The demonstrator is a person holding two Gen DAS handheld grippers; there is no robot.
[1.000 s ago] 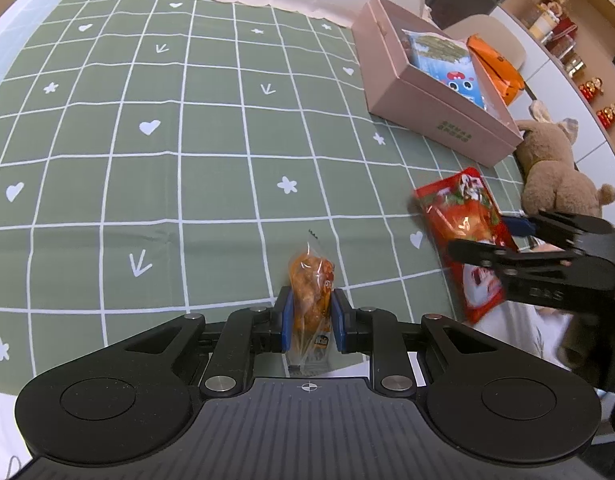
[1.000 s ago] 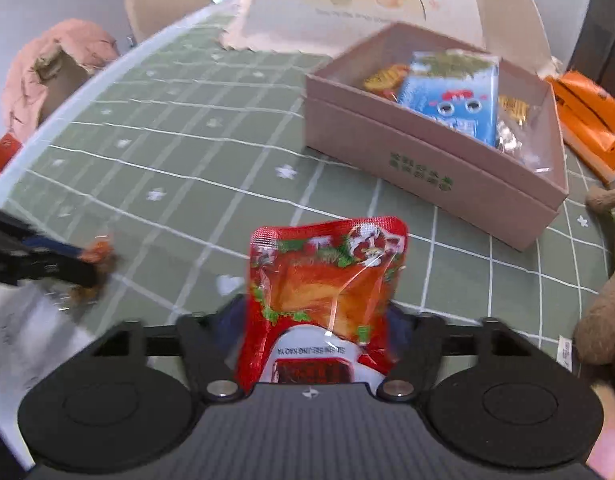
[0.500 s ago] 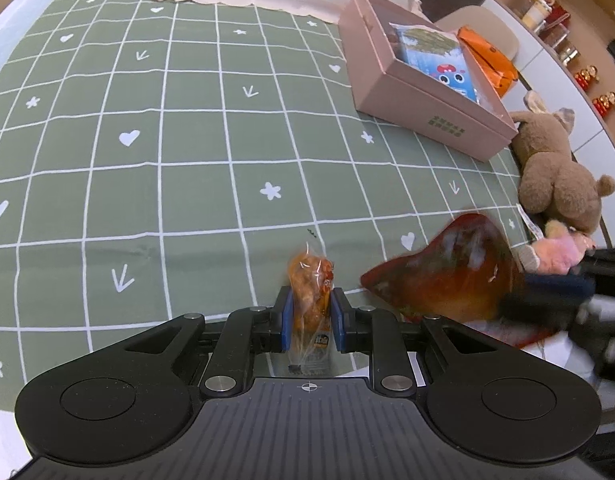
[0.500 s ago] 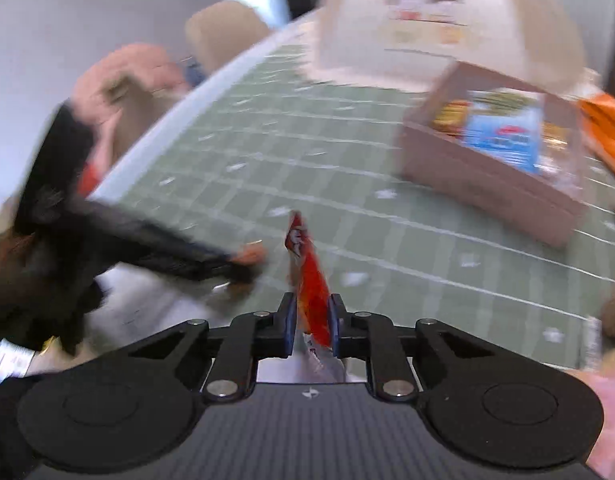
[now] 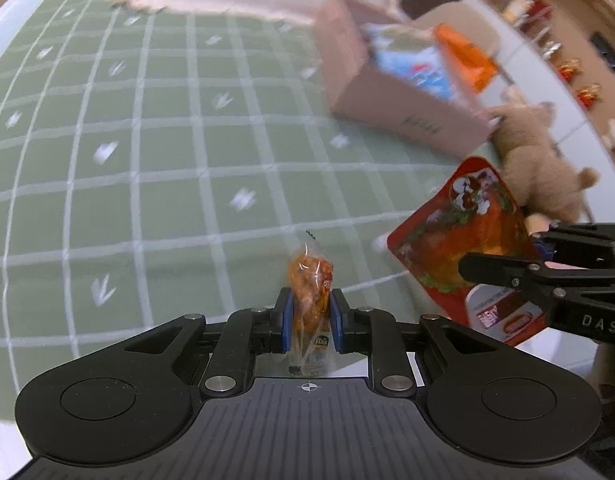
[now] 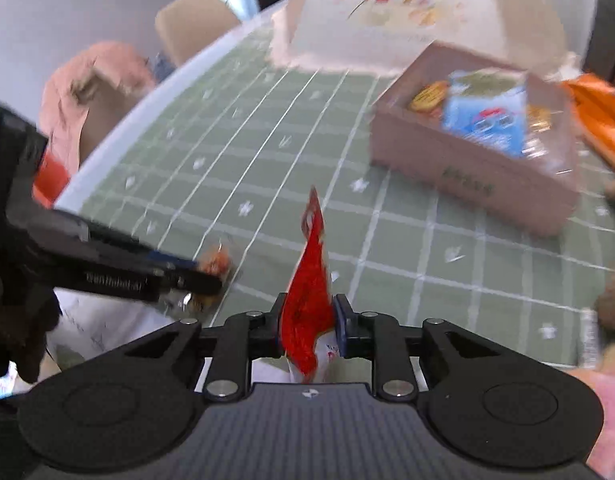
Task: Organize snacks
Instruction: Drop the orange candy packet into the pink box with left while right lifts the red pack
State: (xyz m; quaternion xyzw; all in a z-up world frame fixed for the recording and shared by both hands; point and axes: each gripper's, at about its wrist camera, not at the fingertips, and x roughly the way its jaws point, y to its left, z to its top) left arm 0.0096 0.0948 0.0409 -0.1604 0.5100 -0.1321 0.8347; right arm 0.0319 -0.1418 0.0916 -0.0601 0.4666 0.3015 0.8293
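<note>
Left hand-held gripper [image 5: 310, 322] clamped on small orange snack packet [image 5: 309, 280], held upright above near bench [image 5: 167, 200] edge. Right hand-held gripper [image 6: 309, 330] pinched on red snack pouch [image 6: 310, 280], off bench, edge-on in own view. Pink box [image 6: 467, 168] far right on green checked cloth, blue packet [image 6: 487, 120] inside. Brown plush toy [image 5: 543, 168] just right of box. Open cloth between grippers and box.

Bright, even light; motion-blurred backgrounds, strong fisheye bending at edges.
</note>
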